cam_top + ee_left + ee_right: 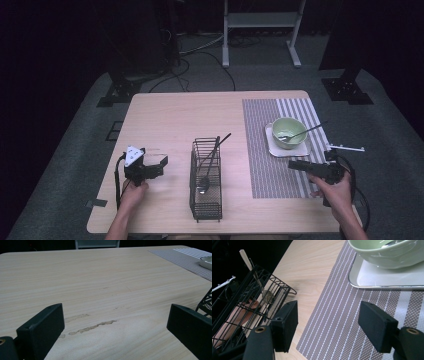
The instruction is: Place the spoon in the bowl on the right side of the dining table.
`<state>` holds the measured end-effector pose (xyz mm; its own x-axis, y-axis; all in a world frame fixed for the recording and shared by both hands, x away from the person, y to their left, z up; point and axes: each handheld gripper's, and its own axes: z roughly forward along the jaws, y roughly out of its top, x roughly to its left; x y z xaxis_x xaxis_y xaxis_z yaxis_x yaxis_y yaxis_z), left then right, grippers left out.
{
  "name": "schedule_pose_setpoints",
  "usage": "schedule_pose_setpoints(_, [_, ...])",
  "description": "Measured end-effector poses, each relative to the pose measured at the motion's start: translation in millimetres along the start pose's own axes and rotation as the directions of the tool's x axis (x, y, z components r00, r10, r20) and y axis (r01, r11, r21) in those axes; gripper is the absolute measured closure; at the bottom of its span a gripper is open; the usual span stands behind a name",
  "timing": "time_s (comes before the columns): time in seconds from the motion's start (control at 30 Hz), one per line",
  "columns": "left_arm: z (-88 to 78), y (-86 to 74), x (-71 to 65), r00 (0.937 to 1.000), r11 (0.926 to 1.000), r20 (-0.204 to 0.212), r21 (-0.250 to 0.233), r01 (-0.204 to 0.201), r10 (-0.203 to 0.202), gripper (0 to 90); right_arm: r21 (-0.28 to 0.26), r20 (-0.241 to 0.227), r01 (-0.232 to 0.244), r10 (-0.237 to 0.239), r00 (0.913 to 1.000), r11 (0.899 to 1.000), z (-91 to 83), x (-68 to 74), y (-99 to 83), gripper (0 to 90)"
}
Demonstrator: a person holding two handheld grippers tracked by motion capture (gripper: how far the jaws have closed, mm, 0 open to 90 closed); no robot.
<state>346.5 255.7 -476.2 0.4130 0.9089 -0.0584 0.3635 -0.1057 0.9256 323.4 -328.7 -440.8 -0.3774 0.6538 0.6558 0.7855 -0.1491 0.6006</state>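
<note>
Pale wooden table (170,120) bears striped placemat (265,150); grey carpet (75,135) around.

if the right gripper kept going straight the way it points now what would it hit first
Probably the black wire basket. The open, empty right gripper hangs low over the grey striped placemat, pointing across the table toward the basket; the stretch between looks free. If it tilts downward, the mat comes first.

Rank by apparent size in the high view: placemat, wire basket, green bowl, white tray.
1. placemat
2. wire basket
3. white tray, slightly wider than the bowl sitting on it
4. green bowl
</note>
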Motion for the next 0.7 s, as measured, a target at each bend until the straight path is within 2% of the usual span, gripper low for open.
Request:
schedule_pose_setpoints(0.37, [0.2, 0.1, -0.3, 1.0, 1.0, 0.001, 0.0, -0.002, 0.002, 0.4, 0.023, -0.011, 0.011, -0.011, 0.9999, 1.0, 2.8, 4.4, -14.3, 30.8])
schedule_pose_setpoints(0.7, [0.3, 0.1, -0.5, 1.0, 1.0, 0.0, 0.0, -0.003, 0.003, 0.3, 0.043, -0.029, 0.03, -0.028, 0.9992, 0.999, 7.3, 14.0, -21.6, 30.7])
